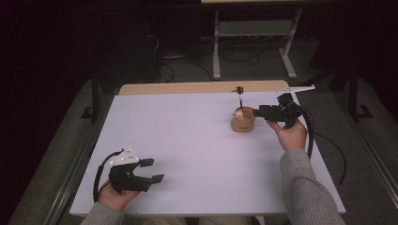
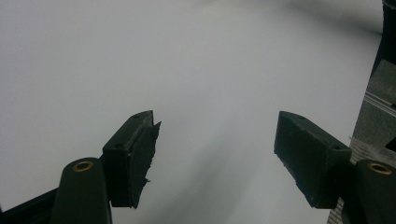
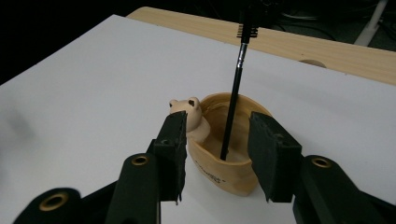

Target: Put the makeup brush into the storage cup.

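A tan cup with a small bear-like figure on its rim stands at the table's far right. A thin black stick-like tool with a comb-like tip stands upright inside the cup. My right gripper is open, with one jaw on either side of the cup and no contact visible on the tool. My left gripper rests open near the front left edge, over bare white table.
A wooden strip runs along the table's far edge. Beyond it are a metal desk frame and cables on a dark floor. A grey metal rail borders the table beside my left gripper.
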Action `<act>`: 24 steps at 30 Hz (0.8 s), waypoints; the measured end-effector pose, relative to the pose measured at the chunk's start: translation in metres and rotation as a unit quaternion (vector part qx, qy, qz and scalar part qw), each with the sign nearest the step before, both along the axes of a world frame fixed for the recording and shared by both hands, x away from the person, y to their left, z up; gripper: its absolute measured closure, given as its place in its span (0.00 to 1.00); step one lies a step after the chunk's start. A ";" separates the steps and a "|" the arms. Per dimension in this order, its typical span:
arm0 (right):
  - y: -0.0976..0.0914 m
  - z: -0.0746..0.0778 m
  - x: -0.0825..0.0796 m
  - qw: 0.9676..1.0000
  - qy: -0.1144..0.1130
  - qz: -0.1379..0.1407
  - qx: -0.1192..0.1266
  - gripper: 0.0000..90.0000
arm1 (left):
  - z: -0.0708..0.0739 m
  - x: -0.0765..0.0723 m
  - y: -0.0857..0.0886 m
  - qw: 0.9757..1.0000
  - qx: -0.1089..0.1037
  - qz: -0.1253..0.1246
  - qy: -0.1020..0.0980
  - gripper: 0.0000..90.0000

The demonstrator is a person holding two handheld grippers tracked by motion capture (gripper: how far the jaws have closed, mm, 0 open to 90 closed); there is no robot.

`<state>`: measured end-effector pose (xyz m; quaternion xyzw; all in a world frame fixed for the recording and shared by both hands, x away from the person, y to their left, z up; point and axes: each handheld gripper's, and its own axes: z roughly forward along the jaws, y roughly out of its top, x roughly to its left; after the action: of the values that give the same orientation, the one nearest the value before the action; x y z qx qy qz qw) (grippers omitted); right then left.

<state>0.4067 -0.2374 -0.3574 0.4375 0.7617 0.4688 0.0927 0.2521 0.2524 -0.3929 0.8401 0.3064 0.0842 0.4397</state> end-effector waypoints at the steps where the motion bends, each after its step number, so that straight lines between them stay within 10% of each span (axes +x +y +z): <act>1: 0.000 0.000 -0.001 1.000 -0.001 0.001 0.002 0.61 | 0.000 0.000 0.000 1.000 0.000 0.000 0.000 0.32; 24: 0.007 -0.005 -0.029 0.999 -0.025 0.036 -0.006 0.51 | 0.000 0.000 0.000 1.000 -0.006 0.004 0.001 0.31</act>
<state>0.3779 -0.2308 -0.3628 0.3974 0.7770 0.4783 0.0975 0.2521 0.2522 -0.3933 0.8361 0.3109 0.0833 0.4441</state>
